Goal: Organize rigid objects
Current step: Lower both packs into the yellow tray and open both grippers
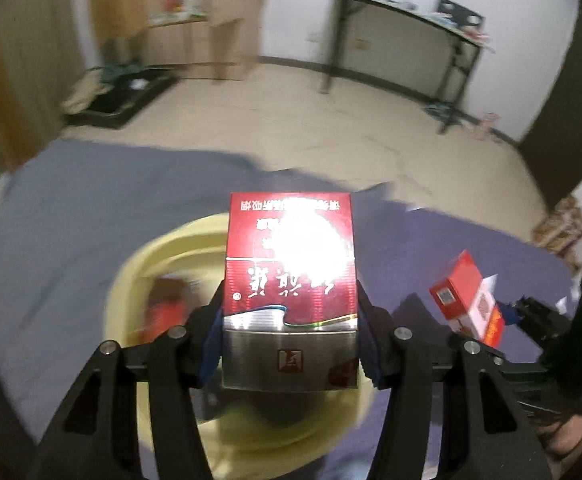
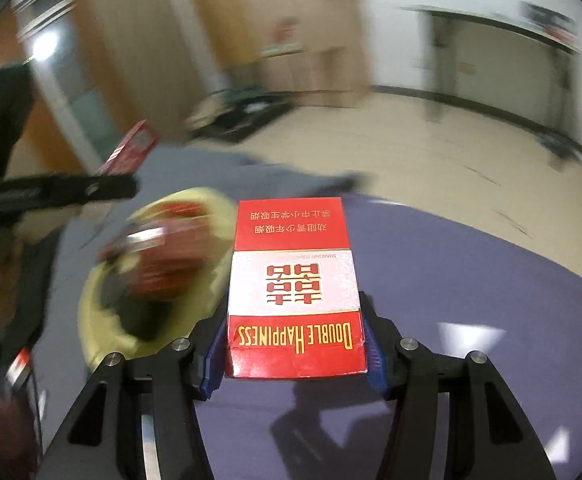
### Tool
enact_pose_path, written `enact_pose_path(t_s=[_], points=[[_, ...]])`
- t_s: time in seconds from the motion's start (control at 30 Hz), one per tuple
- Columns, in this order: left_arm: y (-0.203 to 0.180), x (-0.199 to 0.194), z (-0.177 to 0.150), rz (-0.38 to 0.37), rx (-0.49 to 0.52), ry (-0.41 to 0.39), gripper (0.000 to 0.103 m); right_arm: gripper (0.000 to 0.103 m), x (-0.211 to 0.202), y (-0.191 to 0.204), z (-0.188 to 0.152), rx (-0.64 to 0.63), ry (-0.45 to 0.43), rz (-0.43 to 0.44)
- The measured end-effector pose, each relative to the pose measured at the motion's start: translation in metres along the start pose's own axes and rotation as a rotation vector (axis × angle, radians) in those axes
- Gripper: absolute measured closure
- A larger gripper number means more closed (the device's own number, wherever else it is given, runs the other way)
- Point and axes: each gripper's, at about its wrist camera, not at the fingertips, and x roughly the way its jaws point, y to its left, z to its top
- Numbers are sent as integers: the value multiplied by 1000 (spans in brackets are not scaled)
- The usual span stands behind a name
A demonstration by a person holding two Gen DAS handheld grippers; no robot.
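Dark red and silver, the cigarette pack (image 1: 291,292) is clamped between the blue pads of the left gripper (image 1: 291,344), which points steeply down over a pale yellow bowl (image 1: 143,264). A glare spot hides part of the print on this pack. The right gripper (image 2: 293,350) is clenched on a red and white box (image 2: 293,280) with the words "Double Happiness", held above the purple cloth (image 2: 451,280), just right of the same bowl. In the left wrist view this second box shows small at the right edge, partly cut by the dark frame of the other gripper. Inside the bowl lie more red packs (image 2: 159,256), but they are blurred and I cannot count them. A person's hand at the left edge of the right wrist view is hard to make out. Beyond the cloth there is a beige floor (image 1: 291,120), a white wall, a dark-legged table (image 1: 403,36) far right and wooden cupboards (image 1: 195,36) far left.
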Motion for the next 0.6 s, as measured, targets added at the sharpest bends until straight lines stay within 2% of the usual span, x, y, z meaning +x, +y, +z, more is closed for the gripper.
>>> enact_pose_path(t_s=[0.07,0.2,0.27,0.33,0.47,0.6], points=[[32,-4,-21,39,-20,34,46,48,17,43,0,-108,38,81],[69,15,-41,61,-68,87,46,48,48,98,-12,-264,109,140],[74,29,-35,31,-59,84,46,48,67,118,-15,-318,144,152],[63,42,-24,32,-25,90,46,48,82,132,-14,-339,155,159],[51,75,0,45,6,171,46,48,104,144,7,-377,160,147],[50,98,10,57,20,195,46,48,115,161,14,-399,166,133]])
